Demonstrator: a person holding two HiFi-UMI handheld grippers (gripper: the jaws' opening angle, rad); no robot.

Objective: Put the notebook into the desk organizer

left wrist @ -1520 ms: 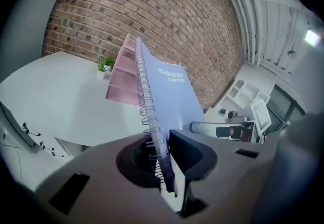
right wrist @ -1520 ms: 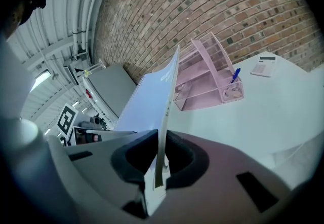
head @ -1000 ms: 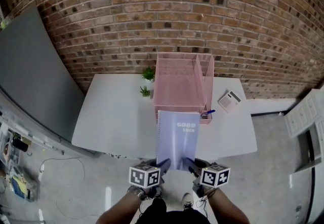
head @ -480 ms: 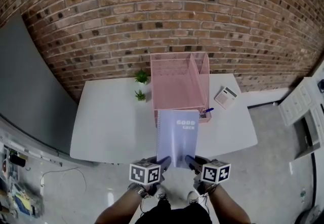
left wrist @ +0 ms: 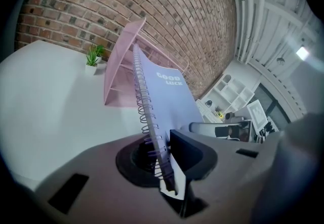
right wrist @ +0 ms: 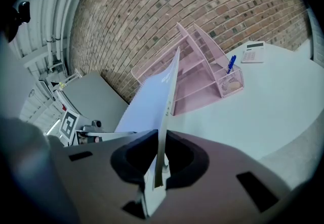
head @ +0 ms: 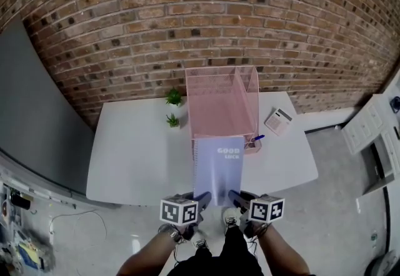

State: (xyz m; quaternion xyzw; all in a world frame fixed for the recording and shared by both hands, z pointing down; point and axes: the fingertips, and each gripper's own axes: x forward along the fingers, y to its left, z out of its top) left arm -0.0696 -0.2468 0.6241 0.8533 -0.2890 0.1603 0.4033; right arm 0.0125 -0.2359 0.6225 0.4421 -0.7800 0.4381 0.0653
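Note:
A pale lilac spiral notebook (head: 219,168) is held flat in the air between me and the table, its far edge close to the pink wire desk organizer (head: 220,106). My left gripper (head: 203,200) is shut on the notebook's near left corner, by the spiral binding (left wrist: 148,116). My right gripper (head: 233,198) is shut on the near right corner. In the left gripper view the notebook (left wrist: 164,99) runs edge-on out of the jaws. In the right gripper view the notebook (right wrist: 157,104) points at the organizer (right wrist: 200,66).
The white table (head: 134,150) carries two small potted plants (head: 173,98) left of the organizer, a white calculator (head: 279,121) at its right, and a blue pen (head: 257,138) in the organizer's small front cup. A brick wall stands behind. White drawers (head: 369,131) stand at the right.
Both grippers with the notebook have moved a little forward, toward the organizer. The head view has shifted too, so the table sits slightly differently in the picture.

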